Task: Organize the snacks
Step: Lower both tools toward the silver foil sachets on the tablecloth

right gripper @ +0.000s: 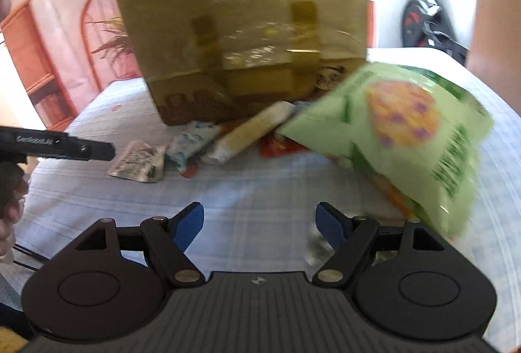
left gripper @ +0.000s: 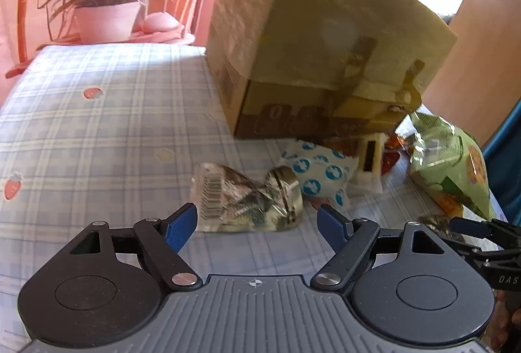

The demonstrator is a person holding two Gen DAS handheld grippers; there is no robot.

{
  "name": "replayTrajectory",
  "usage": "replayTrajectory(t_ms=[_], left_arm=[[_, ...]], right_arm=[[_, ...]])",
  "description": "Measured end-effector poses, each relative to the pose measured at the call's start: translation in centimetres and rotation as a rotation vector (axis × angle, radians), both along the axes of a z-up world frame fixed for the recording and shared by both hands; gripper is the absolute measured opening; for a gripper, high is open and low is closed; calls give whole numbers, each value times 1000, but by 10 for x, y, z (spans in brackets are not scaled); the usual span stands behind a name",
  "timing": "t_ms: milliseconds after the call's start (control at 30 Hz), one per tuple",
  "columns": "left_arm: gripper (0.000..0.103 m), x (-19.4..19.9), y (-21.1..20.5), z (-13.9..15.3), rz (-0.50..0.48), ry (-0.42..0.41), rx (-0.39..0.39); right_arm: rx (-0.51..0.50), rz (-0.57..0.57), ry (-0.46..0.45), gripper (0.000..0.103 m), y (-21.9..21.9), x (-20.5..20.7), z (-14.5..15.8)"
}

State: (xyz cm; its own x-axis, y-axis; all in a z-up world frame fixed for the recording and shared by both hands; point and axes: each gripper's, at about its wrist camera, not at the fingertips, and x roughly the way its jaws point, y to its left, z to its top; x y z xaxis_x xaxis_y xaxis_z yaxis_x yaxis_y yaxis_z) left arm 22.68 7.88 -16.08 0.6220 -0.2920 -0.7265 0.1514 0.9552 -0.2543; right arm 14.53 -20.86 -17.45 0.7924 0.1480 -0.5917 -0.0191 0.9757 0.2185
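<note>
Nearby, cardboard box (left gripper: 325, 37) standing shut, snack packets (left gripper: 247, 200) outside

Bare checked tablecloth (left gripper: 97, 131) is lying open on the left. A cardboard box (left gripper: 312, 37) is blocking the far side, and snack packets (right gripper: 195, 144) and a green bag (right gripper: 407, 131) are crowding its foot.

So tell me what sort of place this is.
Most likely a lived-in room at home. The snacks lie on a checked tablecloth with strawberry prints, a potted plant stands on a chair behind it, and an exercise bike is parked by the bright window.
</note>
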Motion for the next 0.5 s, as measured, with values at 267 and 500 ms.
replayTrajectory(t_ms=[267,500], left_arm=[[83,-5,-5,-6,-12,9,-8],[83,-7,0,-7,0,16,-10]], right_arm=[[-35,-126,56,79,-24,-16,-10],[-41,-143,114,80,-31,-7,-25]])
